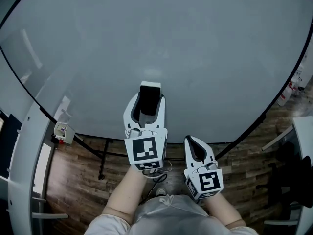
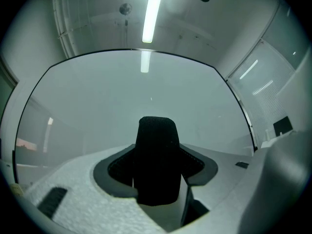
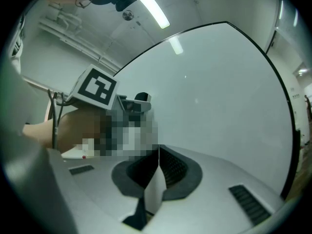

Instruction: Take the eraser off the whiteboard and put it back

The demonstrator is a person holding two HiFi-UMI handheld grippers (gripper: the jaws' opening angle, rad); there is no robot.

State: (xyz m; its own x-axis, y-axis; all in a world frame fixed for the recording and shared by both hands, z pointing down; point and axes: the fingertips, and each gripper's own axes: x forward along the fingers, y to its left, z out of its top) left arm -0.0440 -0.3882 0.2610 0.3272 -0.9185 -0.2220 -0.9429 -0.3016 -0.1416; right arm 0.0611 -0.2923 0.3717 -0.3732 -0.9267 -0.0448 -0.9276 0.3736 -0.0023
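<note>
Wood-plank floor [image 1: 73, 180] lies below the left gripper [image 1: 149, 99]. A fluorescent ceiling tube [image 2: 153, 9] glows above and ahead of it. A small box [image 1: 61, 130] sits to its left, and a white bottle [image 1: 285, 96] stands far to its right.

Eraser [image 2: 156, 150]: near end sunk between my left pads [image 2: 119, 167]; whether its far face touches the whiteboard [image 1: 161, 43], I cannot tell.
Whiteboard: far top cut off in head view.
Forearms [image 1: 128, 187]: cut off at near edge.
Box [image 1: 62, 130], far left: too small to tell.
</note>
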